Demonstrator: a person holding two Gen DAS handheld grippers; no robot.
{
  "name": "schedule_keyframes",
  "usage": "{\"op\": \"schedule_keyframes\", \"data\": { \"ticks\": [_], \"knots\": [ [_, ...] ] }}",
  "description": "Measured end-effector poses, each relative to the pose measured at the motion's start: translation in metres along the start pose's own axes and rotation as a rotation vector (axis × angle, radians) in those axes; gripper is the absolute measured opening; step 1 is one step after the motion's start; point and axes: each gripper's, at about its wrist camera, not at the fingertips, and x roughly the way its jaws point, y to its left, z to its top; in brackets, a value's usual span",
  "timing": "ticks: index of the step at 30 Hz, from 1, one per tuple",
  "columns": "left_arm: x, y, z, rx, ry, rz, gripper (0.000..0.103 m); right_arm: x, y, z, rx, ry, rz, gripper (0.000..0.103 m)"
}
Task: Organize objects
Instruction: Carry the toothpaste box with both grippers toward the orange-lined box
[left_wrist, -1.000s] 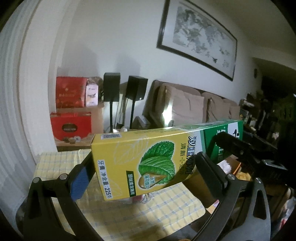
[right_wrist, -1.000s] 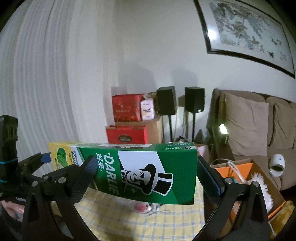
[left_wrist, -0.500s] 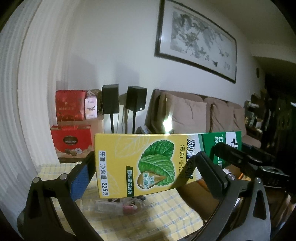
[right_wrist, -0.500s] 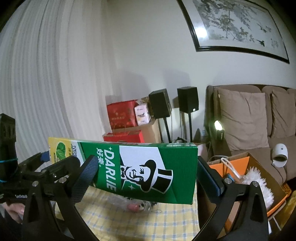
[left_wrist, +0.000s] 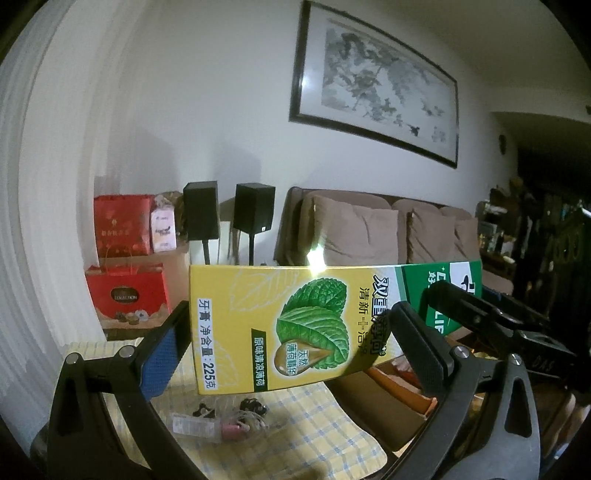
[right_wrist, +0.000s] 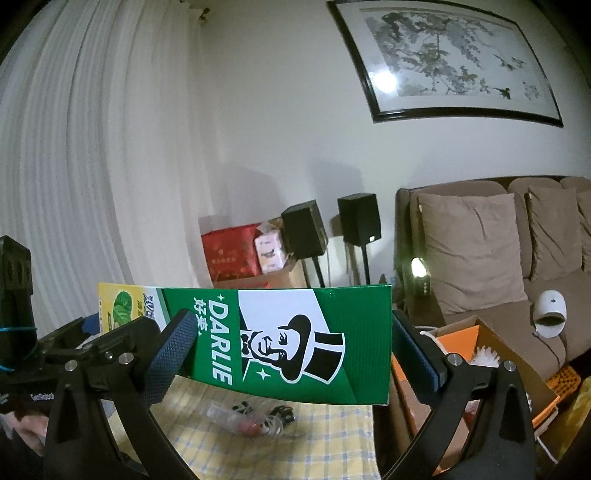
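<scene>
- A long toothpaste box (left_wrist: 295, 325), yellow at one end and green with "DARLIE" printed at the other, is held up in the air above the counter (left_wrist: 314, 443), lying roughly level across both views.
- The left tool (left_wrist: 288, 354) has its two fingers on either side of the yellow end; the blue-padded finger (left_wrist: 162, 354) touches the box's left end, the other presses its front face, so this tool grips the box.
- The right tool (right_wrist: 291, 350) spans the green end (right_wrist: 295, 332): its right pad sits against the box's end edge, its left finger lies across the front near the word "DARLIE". It too is closed on the box.
- Below the box, on the counter's yellow checked cloth (right_wrist: 314, 443), lies a clear plastic pouch (right_wrist: 251, 421) with small items inside, too blurred to identify.
- At the far wall stand two black speakers (right_wrist: 332, 225), red gift boxes (left_wrist: 125, 258) and a brown sofa (right_wrist: 480, 243).
- A framed ink painting (left_wrist: 376, 81) hangs above the sofa.
</scene>
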Motion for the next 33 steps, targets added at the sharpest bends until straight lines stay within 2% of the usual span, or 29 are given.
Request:
{"op": "schedule_keyframes", "data": {
  "ticks": [13, 33],
  "knots": [
    [-0.005, -0.021, 0.011, 0.074, -0.048, -0.003, 0.103, -0.017, -0.011, 0.006, 0.003, -0.056, -0.001, 0.102],
    [0.01, -0.041, 0.019, 0.093, -0.053, -0.045, 0.103, -0.027, -0.025, 0.006, 0.018, -0.094, -0.036, 0.102]
  ]
}}
